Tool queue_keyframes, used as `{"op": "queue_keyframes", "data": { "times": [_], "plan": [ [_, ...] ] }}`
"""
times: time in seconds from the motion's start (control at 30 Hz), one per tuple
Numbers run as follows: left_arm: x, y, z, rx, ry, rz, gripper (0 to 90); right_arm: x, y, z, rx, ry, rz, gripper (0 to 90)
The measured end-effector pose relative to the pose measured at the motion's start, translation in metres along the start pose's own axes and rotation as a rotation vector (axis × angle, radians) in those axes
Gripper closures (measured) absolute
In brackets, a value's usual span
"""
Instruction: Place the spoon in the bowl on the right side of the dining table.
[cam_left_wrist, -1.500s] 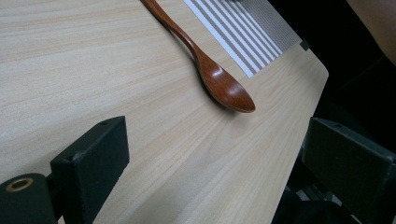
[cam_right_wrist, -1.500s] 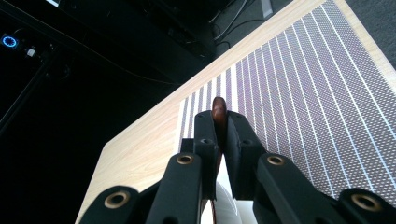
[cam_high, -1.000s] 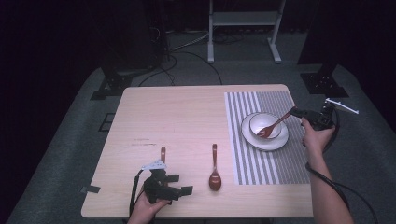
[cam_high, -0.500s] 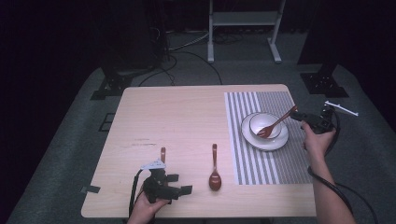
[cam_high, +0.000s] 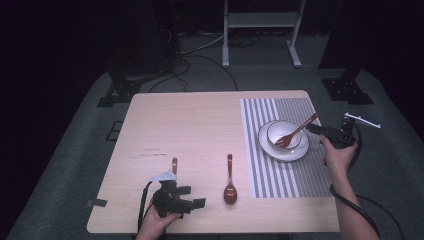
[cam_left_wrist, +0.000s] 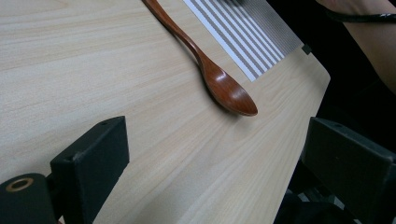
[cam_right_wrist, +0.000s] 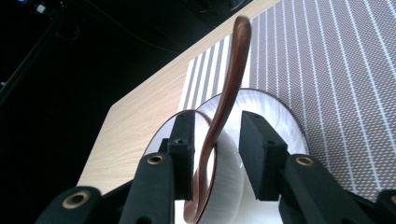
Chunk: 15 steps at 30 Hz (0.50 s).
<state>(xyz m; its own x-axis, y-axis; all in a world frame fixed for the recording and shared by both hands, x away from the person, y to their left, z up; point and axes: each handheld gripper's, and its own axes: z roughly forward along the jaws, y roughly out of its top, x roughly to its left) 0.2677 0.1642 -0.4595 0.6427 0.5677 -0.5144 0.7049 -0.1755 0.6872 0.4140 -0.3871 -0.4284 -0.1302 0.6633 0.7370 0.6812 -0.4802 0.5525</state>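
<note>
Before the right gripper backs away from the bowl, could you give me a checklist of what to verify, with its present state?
1. Right gripper has let go of the fork: ok; its jaws have just been opening, and gaps show on both sides of the handle.
2. Fork rests in the bowl: ok; its head lies inside, its handle leans over the rim.
3. Bowl sits on the plate: ok.
4. Plate lies wholly on the striped mat: ok.
5. Left gripper is open and empty: ok.
6. Spoon lies on the bare table, apart from the left gripper: ok.
</note>
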Motion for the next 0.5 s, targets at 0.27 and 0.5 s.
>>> {"op": "queue_keyframes", "data": {
  "times": [0.27,0.5],
  "plan": [
    [0.0,-0.001,-0.002,-0.01,0.001,-0.008,6.2,0.005,-0.008,-0.004,0.01,0.02,-0.021,63.2],
    [-0.002,-0.001,-0.003,-0.011,0.0,0.0,6.2,0.011,-0.018,-0.007,0.026,0.039,-0.045,59.7]
  ]
}}
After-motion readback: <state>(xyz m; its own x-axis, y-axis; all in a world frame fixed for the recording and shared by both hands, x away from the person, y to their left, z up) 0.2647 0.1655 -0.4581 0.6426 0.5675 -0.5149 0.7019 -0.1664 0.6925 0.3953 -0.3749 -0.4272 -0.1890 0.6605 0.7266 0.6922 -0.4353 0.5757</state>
